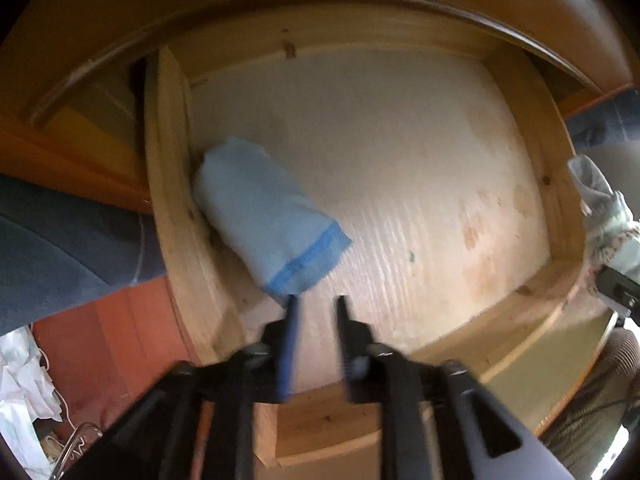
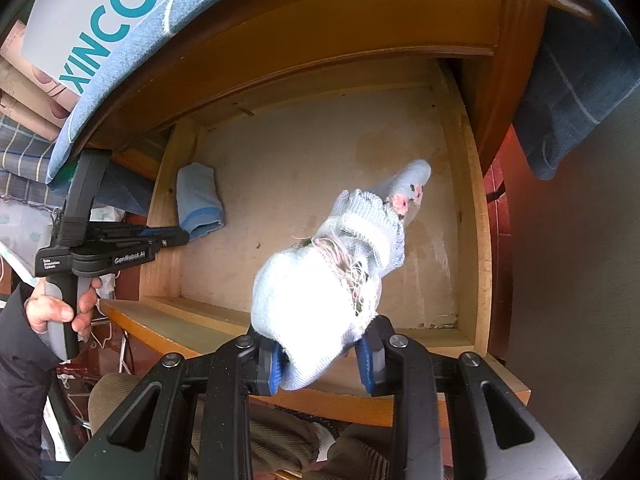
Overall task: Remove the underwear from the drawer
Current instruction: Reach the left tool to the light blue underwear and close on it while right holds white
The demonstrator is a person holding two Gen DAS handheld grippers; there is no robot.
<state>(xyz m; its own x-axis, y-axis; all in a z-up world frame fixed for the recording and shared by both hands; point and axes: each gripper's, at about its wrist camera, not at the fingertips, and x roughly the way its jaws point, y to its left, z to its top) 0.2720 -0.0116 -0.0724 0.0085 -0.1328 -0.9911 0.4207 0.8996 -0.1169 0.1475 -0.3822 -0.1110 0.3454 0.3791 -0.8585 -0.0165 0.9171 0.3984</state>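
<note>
Underwear (image 1: 266, 210) just ahead of left jaws.

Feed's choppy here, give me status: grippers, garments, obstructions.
Right gripper shut on pale knit garment, above drawer. Left gripper open at folded blue garment, by left wall. Nothing blocking.

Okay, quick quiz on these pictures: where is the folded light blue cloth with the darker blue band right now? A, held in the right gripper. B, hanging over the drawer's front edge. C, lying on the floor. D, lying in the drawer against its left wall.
D: the light blue cloth lies on the drawer bottom against the left wall, with the open left gripper just short of its banded end.
</note>
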